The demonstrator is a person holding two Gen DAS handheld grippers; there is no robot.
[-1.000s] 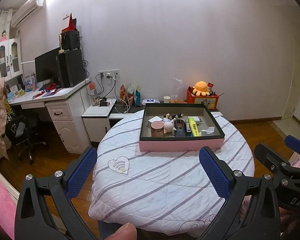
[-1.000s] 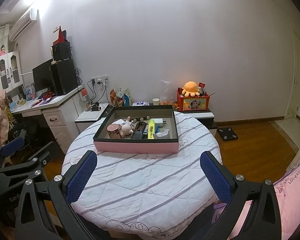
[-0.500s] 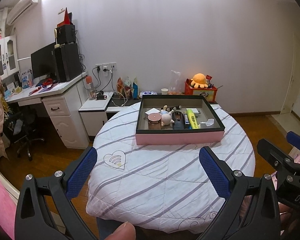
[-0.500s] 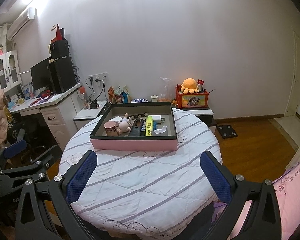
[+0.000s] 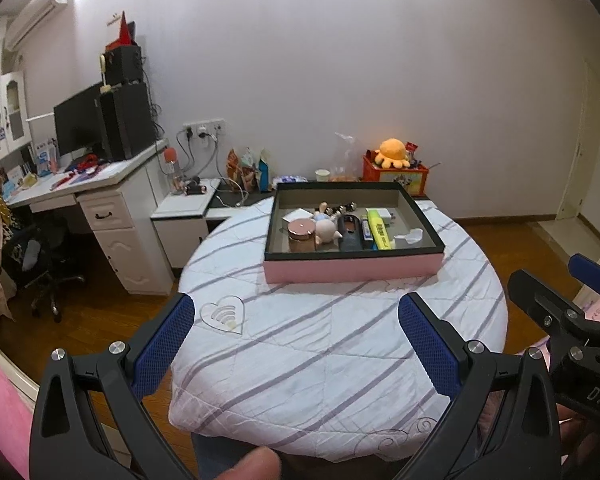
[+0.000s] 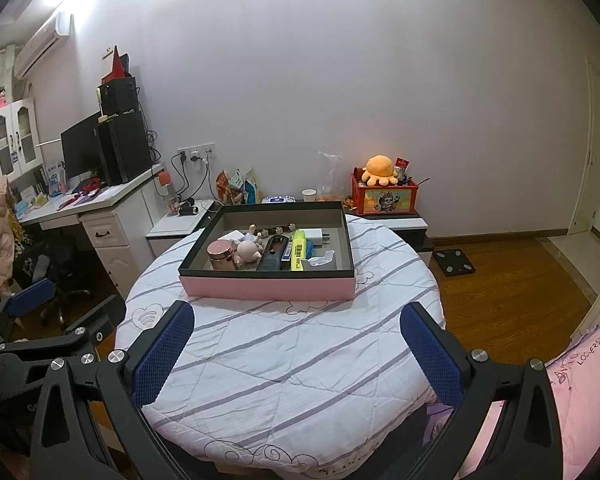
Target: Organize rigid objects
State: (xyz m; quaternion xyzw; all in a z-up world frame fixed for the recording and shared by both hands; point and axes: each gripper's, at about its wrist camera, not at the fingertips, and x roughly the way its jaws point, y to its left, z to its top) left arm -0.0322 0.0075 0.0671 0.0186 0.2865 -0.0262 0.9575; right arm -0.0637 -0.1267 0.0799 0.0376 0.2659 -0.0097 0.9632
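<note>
Compared with a second ago, both wrist views sit a little higher and nearer: the round table fills more of each picture and the tray's contents read more plainly. Nothing inside the tray has shifted.

Nearest, the left gripper (image 5: 296, 346) hovers over the near edge of the table (image 5: 340, 352), level and pointing toward the far wall. Its blue pads stand wide apart with only the striped cloth between them. A fingertip of the person shows at the bottom edge of the left view. The right gripper (image 6: 298, 354) hangs in the same posture over the near edge, its jaws likewise spread wide and empty. Each gripper shows in the other's view, off to the side, apart from the table.

A heart pattern (image 5: 223, 314) marks the cloth near the table's left edge.

Farther on, the pink-sided tray (image 6: 268, 286) rests toward the far edge of the table. In it, left to right, sit a pink round jar (image 6: 219, 254), a small doll (image 6: 247, 250) touching it, a black case (image 6: 272, 258), a yellow highlighter (image 6: 298, 255) and a white holder (image 6: 323, 261) in the tray's near right corner.

Beyond the table, an orange plush octopus (image 6: 379, 168) sits on a red box against the wall.
</note>
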